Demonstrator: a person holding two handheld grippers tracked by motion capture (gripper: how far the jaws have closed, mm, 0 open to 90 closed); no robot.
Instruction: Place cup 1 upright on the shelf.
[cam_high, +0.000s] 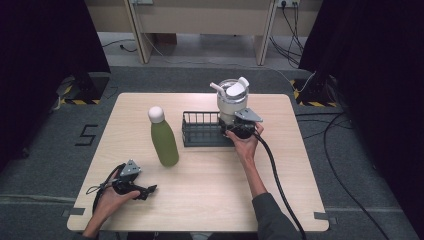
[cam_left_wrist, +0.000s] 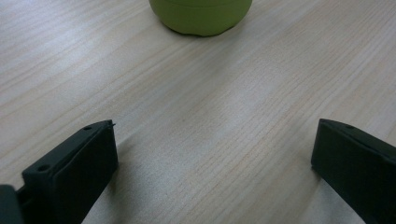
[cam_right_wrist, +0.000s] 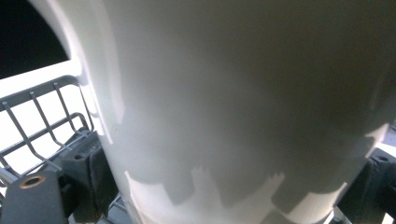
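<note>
Fingers of the right gripper (cam_high: 239, 127) are clamped round the lower body of the white cup (cam_high: 232, 99), which sits at the right end of the black wire rack (cam_high: 200, 131); the left gripper (cam_high: 146, 190) rests wide open on the table (cam_high: 210, 200) near the front-left, holding nothing. Imo keep the cup upright and lift it straight up before going sideways, bc the rack's rails hug its base. Plenty of open tabletop front and right; the green bottle (cam_high: 164, 137) stands just left of the rack.

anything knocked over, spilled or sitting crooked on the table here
Nothing stands out. The green bottle stands upright on the table, no spill around it. The white cup sits upright at the right end of the wire rack, with the right gripper at its base. The left gripper rests open, apart from the bottle.
</note>
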